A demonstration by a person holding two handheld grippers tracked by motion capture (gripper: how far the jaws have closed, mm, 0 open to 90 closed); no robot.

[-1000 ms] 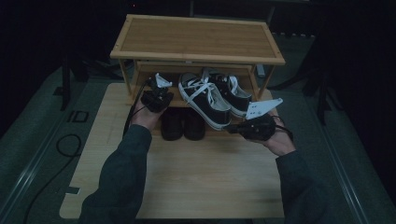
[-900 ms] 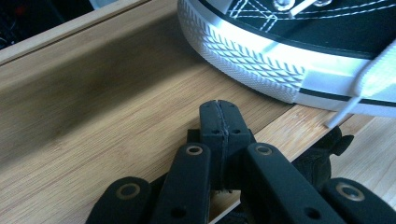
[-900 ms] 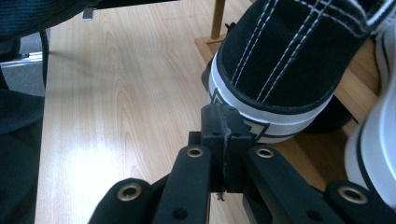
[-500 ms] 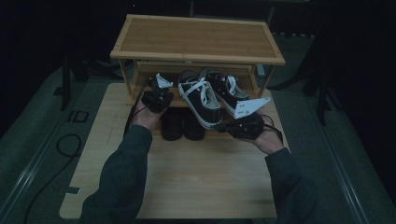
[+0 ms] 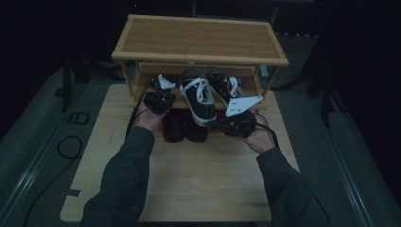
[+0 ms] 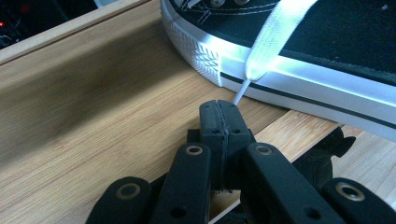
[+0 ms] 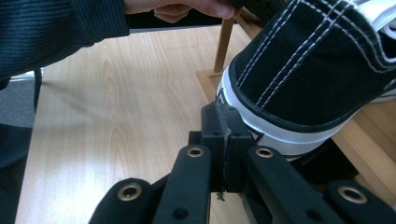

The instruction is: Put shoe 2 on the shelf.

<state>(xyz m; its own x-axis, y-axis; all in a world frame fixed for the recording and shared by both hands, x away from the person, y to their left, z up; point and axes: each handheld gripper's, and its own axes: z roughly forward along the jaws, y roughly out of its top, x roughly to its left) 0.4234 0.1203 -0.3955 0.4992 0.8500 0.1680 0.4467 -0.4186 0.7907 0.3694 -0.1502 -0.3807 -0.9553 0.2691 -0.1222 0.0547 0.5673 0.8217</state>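
Wooden rack (image 5: 198,40) on table (image 5: 198,179). Two black sneakers on lower shelf: left sneaker (image 5: 198,99) juts over front edge, heel toward person. Left gripper (image 6: 219,116) jaws pressed together, empty, tip just beside lace end (image 6: 239,93). Right gripper (image 7: 224,122) jaws also together (nothing between), touching sneaker heel (image 7: 299,88).

Overhead camera faces forward; gripper cameras near sneaker (image 5: 198,97).
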